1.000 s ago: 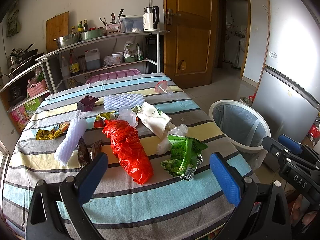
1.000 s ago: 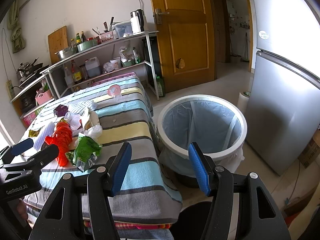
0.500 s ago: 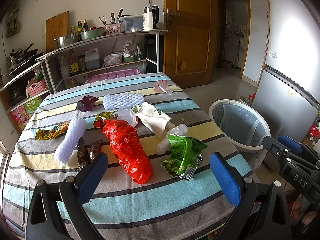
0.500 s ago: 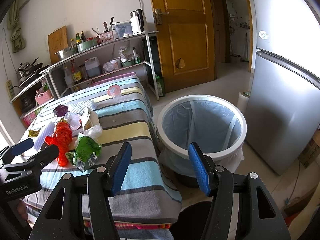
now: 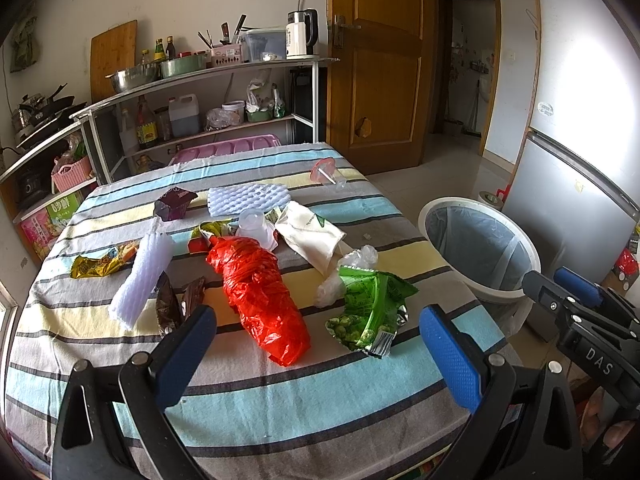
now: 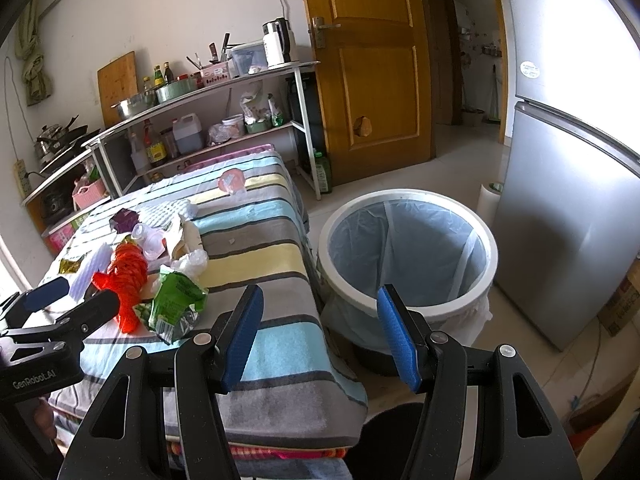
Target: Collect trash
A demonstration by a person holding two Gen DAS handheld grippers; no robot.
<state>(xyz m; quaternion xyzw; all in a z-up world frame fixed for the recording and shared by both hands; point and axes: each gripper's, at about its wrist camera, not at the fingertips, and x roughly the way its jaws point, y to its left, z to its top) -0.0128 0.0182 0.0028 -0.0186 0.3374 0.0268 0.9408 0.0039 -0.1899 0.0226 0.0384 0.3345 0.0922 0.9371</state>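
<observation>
Left wrist view alone shows gold wrapper [image 5: 105, 261] whole, both tools [image 5: 316, 354] [image 6: 320, 334] wide open, empty

— What litters the striped desk [image 5: 256, 404]?
— A crumpled red plastic bag [image 5: 260, 292] lies lengthwise at centre; just right of it, a torn green snack packet [image 5: 370, 306] spills peas. White foam sleeves [image 5: 142, 274], a cream pouch [image 5: 310, 236] and a yellow wrapper [image 5: 98, 264] lie behind.
— And the bin?
— A white-rimmed trash can [image 6: 408, 256], lined with clear plastic, stands open on the floor beside the desk.
</observation>
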